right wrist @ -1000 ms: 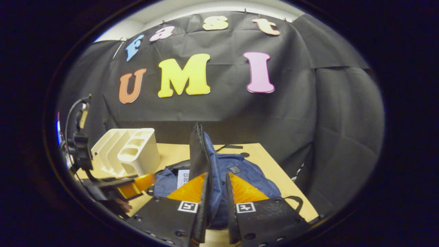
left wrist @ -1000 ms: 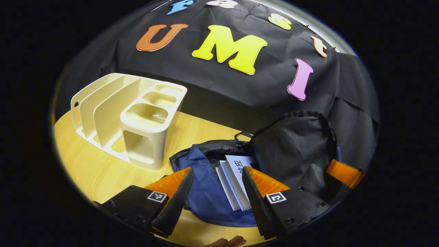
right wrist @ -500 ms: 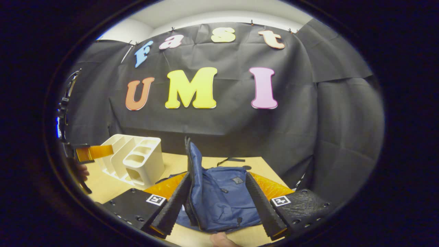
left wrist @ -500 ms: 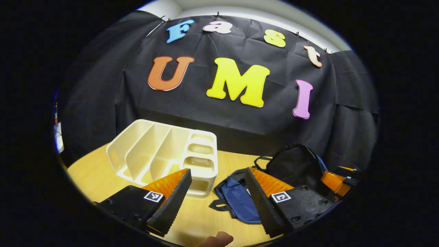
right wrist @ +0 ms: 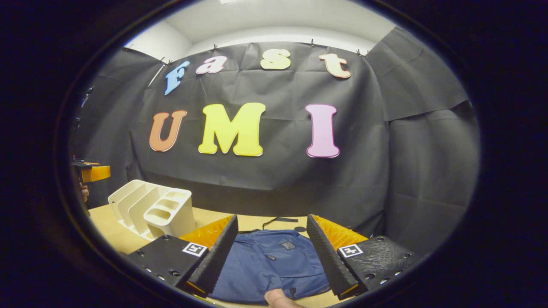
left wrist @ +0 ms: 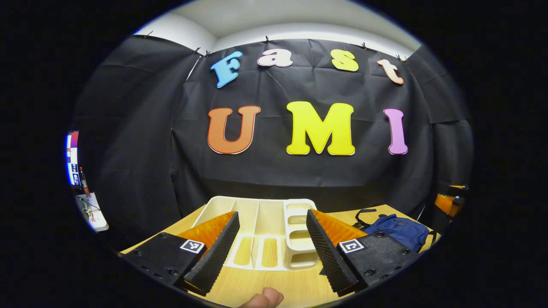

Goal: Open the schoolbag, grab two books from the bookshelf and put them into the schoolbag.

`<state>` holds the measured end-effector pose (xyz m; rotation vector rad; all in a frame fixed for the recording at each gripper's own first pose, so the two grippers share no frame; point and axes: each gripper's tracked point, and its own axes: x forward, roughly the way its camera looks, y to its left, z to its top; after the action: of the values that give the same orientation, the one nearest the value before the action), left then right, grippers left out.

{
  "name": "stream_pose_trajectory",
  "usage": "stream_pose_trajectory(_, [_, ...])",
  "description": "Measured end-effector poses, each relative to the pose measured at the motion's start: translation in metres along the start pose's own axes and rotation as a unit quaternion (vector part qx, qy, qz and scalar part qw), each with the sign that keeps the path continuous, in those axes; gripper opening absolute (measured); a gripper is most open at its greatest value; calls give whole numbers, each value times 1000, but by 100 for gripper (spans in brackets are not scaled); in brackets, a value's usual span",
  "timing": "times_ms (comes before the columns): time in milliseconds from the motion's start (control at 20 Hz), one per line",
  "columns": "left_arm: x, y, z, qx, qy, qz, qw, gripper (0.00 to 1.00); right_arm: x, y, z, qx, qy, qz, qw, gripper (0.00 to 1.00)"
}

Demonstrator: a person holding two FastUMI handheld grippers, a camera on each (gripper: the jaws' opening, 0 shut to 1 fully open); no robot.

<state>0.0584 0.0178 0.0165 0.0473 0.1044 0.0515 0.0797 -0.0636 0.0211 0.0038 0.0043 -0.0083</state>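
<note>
Both my grippers, left gripper (left wrist: 270, 239) and right gripper (right wrist: 270, 244), hang with jaws spread and holding nothing, backed off above the table (left wrist: 265, 291); the schoolbag (right wrist: 269, 265) lies flat just right of the bookshelf (left wrist: 265, 231), whose slots look bare, so I judge the books packed.

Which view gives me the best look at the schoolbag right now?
The right gripper view: the schoolbag lies flat between the open fingers, nearly whole. The left gripper view catches just a small part of it at the right edge.

Left tongs (left wrist: 270, 239) gape before the cream bookshelf (left wrist: 265, 233); blue schoolbag (left wrist: 400, 231) lies right
</note>
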Motion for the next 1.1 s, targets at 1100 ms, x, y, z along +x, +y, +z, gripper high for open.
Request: stream_pose_trajectory(1100, [-45, 38, -9, -29, 0, 23, 999, 98, -19, 57, -1, -1, 5, 39, 999, 99])
